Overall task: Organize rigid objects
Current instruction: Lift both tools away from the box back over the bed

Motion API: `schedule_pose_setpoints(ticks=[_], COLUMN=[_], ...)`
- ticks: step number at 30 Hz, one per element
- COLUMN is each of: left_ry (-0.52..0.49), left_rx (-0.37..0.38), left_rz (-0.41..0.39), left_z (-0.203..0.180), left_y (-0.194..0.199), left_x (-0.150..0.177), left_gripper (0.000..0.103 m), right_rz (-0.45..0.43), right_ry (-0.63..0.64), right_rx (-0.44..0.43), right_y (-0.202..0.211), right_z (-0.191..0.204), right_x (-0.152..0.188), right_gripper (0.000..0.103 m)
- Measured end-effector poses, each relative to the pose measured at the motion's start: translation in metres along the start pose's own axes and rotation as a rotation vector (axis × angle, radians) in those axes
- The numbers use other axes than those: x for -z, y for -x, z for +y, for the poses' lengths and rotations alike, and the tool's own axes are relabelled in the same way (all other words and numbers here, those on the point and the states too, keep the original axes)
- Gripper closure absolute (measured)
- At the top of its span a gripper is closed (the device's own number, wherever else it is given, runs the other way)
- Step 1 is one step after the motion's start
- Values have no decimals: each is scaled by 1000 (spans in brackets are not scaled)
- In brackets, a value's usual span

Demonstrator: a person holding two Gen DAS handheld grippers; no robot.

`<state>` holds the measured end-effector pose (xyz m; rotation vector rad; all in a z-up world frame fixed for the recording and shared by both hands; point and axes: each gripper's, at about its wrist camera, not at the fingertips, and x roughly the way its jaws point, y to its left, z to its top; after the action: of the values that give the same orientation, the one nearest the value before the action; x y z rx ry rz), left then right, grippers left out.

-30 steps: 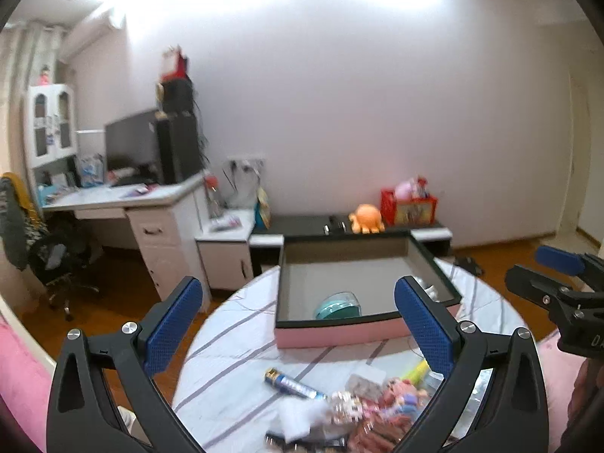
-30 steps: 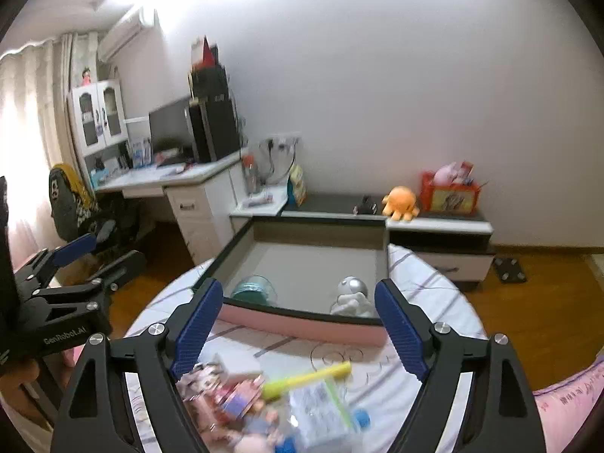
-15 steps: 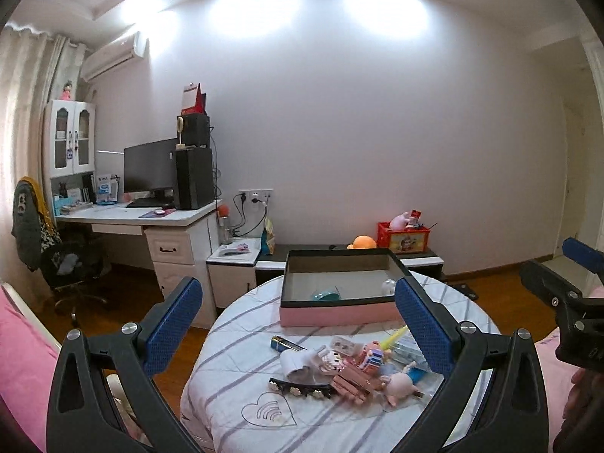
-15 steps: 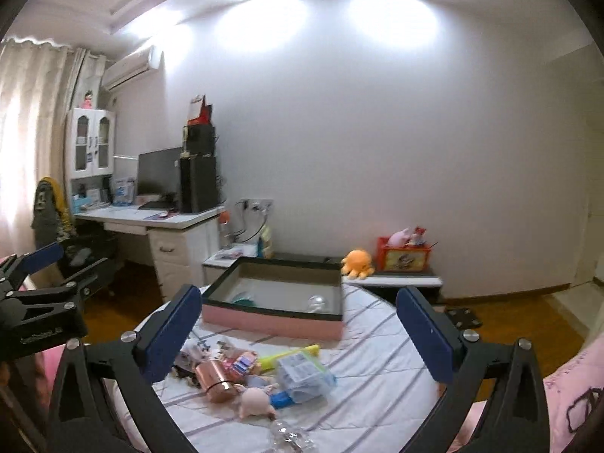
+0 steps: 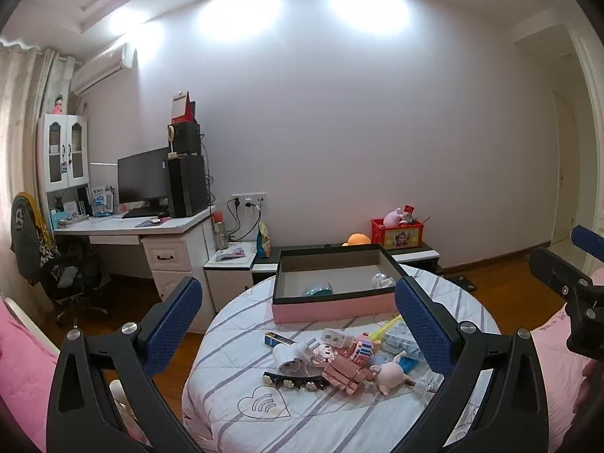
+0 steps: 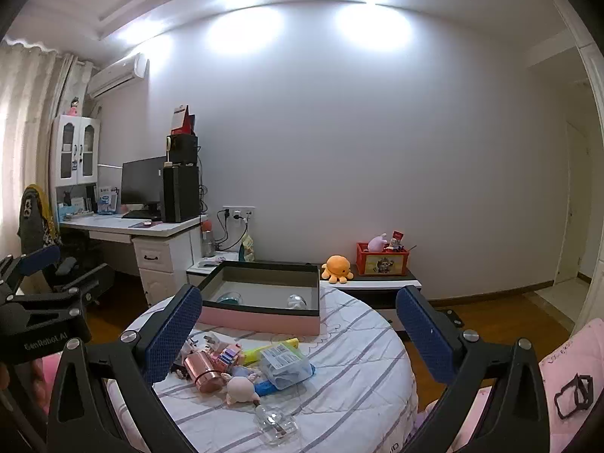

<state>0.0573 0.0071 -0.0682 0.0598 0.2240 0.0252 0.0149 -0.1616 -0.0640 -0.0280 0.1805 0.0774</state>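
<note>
A pink box with a black rim [image 5: 332, 307] [image 6: 260, 321] stands at the far side of a round table with a striped cloth [image 5: 241, 370] [image 6: 358, 370]. Inside it lie a teal round thing [image 5: 317, 290] and a clear ball [image 5: 379, 281]. In front of the box is a pile of small items: a white plug adapter [image 5: 290, 356], a battery [image 5: 277, 338], a rose-gold cylinder [image 6: 202, 372], a pig figurine [image 6: 241, 387], a clear labelled box [image 6: 283, 360] and a yellow highlighter [image 6: 270, 351]. My left gripper [image 5: 296, 324] and right gripper [image 6: 298, 328] both hang open and empty, back from the pile.
A white desk [image 5: 151, 226] with a monitor and an office chair [image 5: 71, 283] stand at the left. Behind the table a low cabinet [image 6: 377, 285] carries an orange plush and a red box. Pink bedding [image 6: 566, 377] lies at the near sides, with wooden floor around.
Both grippers have drawn back from the table, so the box and pile look smaller and farther. The right gripper's jaws have spread wider. Nothing was picked up.
</note>
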Motion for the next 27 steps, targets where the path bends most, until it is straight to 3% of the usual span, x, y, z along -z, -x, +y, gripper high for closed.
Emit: schedule_pose_setpoints(ticks=[12, 19, 23, 27], left_ry=[16, 12, 15, 19], left_rx=[15, 17, 27, 37], left_rz=[55, 193, 270, 332], left_z=[6, 16, 20, 21], left_y=[-15, -46, -62, -77], left_x=[12, 48, 67, 83], left_gripper=[0, 0, 0, 0], right_rz=[72, 247, 391, 477], right_ry=[-10, -11, -15, 8], right_rx=[9, 2, -42, -66], right_y=[-16, -55, -90, -116], right_z=[-5, -7, -2, 4], right_x=[18, 66, 109, 139], right_gripper=[0, 0, 0, 0])
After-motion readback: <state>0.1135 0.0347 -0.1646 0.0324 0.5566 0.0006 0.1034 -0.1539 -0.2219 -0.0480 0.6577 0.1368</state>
